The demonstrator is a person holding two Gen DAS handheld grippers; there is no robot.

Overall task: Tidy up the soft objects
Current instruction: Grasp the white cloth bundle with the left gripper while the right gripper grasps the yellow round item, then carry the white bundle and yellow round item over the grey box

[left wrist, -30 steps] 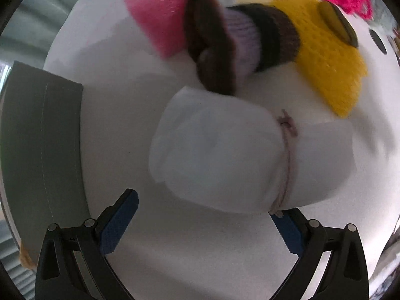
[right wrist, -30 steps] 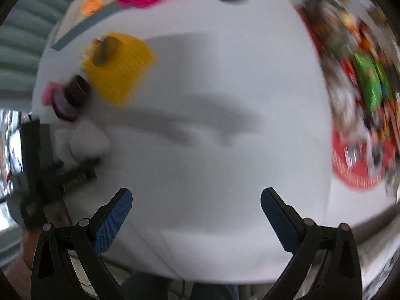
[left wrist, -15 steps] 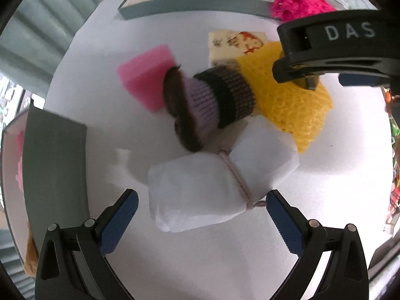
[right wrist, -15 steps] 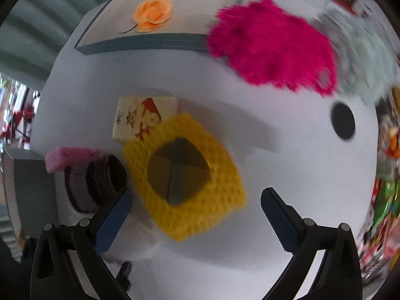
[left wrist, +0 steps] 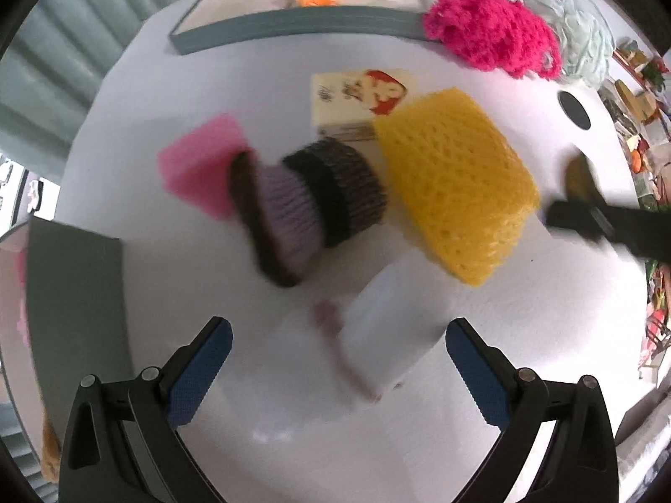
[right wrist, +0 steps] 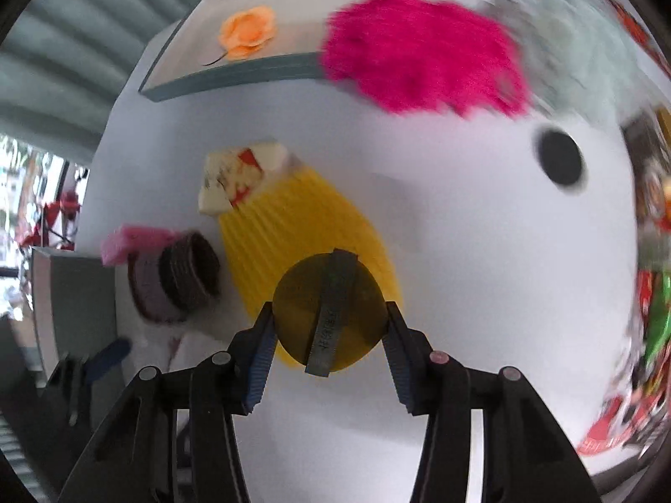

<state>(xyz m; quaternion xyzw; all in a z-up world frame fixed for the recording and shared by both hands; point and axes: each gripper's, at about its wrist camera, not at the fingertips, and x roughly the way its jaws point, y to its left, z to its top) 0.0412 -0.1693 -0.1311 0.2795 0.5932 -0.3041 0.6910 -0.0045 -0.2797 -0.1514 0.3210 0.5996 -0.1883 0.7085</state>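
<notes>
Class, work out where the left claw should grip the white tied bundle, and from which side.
Grip the white bundle across its tied waist, coming straight from the near side: it lies between the open left claw, and the string pinches it narrowest there.

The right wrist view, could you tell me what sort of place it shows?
Probably a tabletop set up for a sorting exercise: a white table holding assorted soft items, a grey tray with an orange flower, and cluttered shelves at the edge.

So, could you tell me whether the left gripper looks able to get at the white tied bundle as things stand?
Probably yes: the left gripper is open, and the white tied bundle lies on the table just ahead between its fingers, with nothing on top.
</notes>
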